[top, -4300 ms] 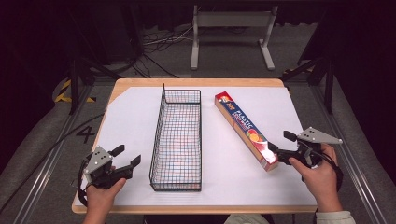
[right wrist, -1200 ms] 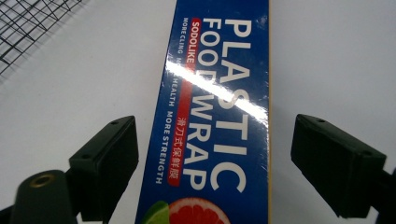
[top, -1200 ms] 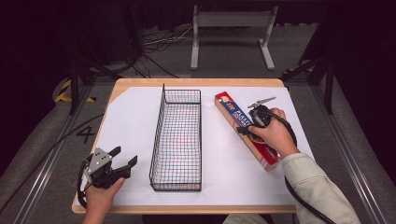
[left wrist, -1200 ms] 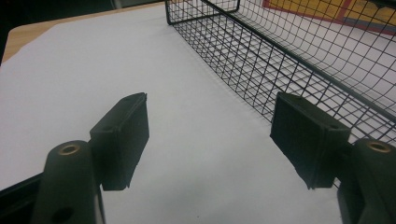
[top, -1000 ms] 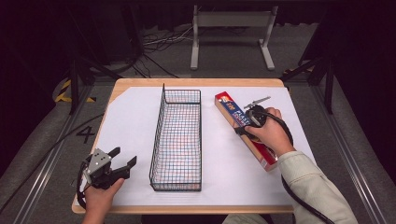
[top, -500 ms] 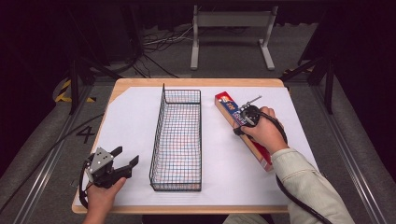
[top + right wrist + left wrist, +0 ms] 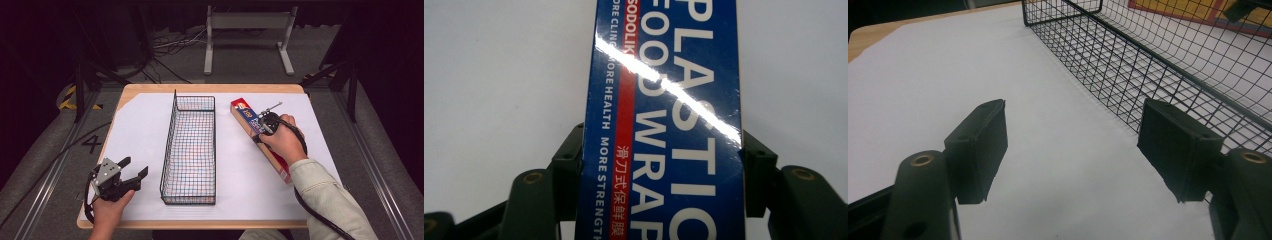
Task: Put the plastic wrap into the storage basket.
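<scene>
One table point(image 7: 150, 107): wooden top under a white sheet, dark floor with cables around it.
Basket point(image 7: 190, 150): black wire mesh, long and narrow, upright at the middle of the sheet, running from near edge toward far edge; mesh wall also close in the left gripper view point(image 7: 1158, 70).
Box point(image 7: 247, 117): long plastic food wrap carton, lying flat on the sheet to the right of the basket and apart from it, angled so the far end sits nearer the basket; blue face with white lettering and a red stripe in the right gripper view point(image 7: 664, 125).
Right hand point(image 7: 285, 142): over the middle of the box, light sleeve behind it.
Right gripper point(image 7: 264, 125): down on the box, one jaw on each long side, pressed against the carton's edges in the right gripper view point(image 7: 663, 165).
Left hand point(image 7: 107, 207): at the near left corner of the sheet.
Left gripper point(image 7: 131, 169): jaws spread wide with nothing between, pointing toward the basket's near end; bare white sheet between the pads point(image 7: 980, 145) in the left gripper view.
</scene>
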Action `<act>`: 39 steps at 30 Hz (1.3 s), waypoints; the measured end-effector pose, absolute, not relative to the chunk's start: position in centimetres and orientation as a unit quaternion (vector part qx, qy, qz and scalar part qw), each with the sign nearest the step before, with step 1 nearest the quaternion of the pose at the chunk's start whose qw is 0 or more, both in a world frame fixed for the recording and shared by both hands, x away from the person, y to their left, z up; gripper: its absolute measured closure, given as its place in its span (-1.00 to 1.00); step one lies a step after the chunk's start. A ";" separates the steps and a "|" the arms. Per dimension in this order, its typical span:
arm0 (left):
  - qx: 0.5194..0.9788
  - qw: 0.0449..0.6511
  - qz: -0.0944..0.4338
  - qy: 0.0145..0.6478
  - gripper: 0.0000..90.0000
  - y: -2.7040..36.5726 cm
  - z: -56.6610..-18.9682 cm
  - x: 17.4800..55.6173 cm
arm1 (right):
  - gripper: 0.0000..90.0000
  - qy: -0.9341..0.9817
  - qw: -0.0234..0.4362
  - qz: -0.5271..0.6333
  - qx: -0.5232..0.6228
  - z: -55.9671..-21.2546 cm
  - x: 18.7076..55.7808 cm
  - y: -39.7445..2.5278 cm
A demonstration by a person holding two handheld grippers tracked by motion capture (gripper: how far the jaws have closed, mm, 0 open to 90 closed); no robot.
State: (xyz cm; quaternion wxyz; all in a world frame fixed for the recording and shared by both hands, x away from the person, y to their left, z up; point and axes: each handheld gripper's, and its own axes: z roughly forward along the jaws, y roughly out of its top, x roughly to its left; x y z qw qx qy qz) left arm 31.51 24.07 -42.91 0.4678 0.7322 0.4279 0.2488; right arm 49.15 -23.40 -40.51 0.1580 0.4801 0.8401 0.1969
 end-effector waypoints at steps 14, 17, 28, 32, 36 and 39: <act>0.727 0.472 0.251 0.430 -0.37 24.0 -42.9 31.7 | -0.12 0.819 0.164 0.220 0.503 -37.1 48.0 -23.2; 0.728 0.471 0.251 0.430 -0.37 24.0 -42.9 31.8 | -0.12 0.813 0.165 0.219 0.514 -36.2 47.5 -22.9; 0.726 0.474 0.248 0.433 -0.37 23.7 -43.0 32.2 | -0.12 0.791 0.166 0.221 0.546 -34.7 46.0 -21.8; 0.725 0.464 0.252 0.443 -0.37 23.8 -43.1 32.1 | -0.12 0.784 0.164 0.224 0.555 -34.4 45.5 -21.3; 0.717 0.442 0.253 0.476 -0.35 23.6 -42.6 31.9 | -0.12 0.778 0.160 0.226 0.565 -33.8 45.1 -20.6; 0.714 0.443 0.255 0.477 -0.35 23.6 -42.2 31.7 | -0.12 0.772 0.160 0.229 0.571 -33.0 44.6 -19.6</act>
